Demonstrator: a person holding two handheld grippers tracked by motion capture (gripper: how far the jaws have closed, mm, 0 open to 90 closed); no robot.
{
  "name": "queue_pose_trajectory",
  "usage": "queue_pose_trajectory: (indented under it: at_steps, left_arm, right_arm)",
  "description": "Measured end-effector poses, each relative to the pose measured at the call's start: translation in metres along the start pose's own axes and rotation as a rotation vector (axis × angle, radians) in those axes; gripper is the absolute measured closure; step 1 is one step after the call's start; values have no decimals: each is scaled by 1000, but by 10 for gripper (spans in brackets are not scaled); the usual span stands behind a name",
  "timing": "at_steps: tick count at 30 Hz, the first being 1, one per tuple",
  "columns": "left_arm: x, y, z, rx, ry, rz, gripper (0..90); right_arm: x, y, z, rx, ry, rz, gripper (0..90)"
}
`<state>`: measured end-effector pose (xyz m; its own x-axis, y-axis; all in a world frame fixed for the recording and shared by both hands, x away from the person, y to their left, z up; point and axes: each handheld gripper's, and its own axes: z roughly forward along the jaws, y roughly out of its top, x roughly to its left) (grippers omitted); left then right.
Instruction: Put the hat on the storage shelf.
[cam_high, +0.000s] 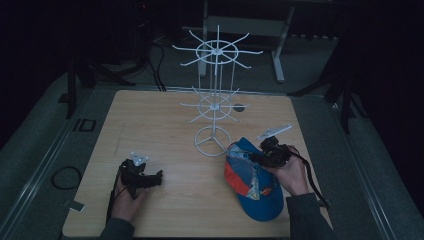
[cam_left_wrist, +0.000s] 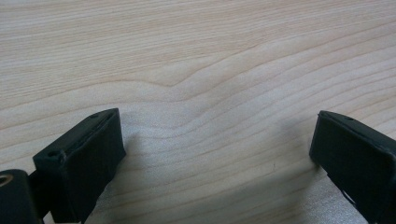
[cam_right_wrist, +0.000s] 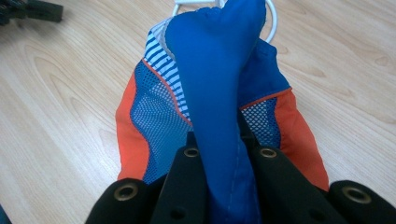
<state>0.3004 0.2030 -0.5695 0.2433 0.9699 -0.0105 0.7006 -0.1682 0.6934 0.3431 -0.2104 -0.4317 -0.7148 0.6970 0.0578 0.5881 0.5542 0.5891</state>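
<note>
The right gripper (cam_right_wrist: 223, 154) has its fingers clenched on a blue fold of the cap (cam_high: 252, 182), near the table's (cam_high: 150, 125) right edge, likely to hang it on the white hook stand (cam_high: 215, 95). The left gripper (cam_high: 159, 176) rests released, empty.

The room was dim. A pale wooden counter (cam_high: 150, 125) stood on grey floor (cam_high: 40, 150). Black cables (cam_high: 155, 65) trailed behind.

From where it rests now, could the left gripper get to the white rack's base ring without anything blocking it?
Probably yes. The left gripper rests open on bare table, and open wood lies between it and the white rack. The cap, pinched by the right gripper, sits on the rack's far side.
</note>
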Motion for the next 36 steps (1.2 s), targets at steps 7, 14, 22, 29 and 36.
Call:
queue_pose_trajectory:
  at_steps: [7,14,22,29,36]
  left_arm:
    - [0,0,0,3,0,2,34]
    - [0,0,0,5,-1,4,34]
    - [0,0,0,5,-1,2,34]
    - [0,0,0,6,-1,3,34]
    - [0,0,0,5,-2,2,33]
  right_arm:
    - [3,-1,-10,-39,-11,-14,885]
    - [3,-3,-18,-68,-20,-19,885]
    - [2,-4,-29,-117,-37,-34,885]
    - [2,-2,-36,-148,-46,-39,884]
    - [4,-1,-43,-171,-55,-44,884]
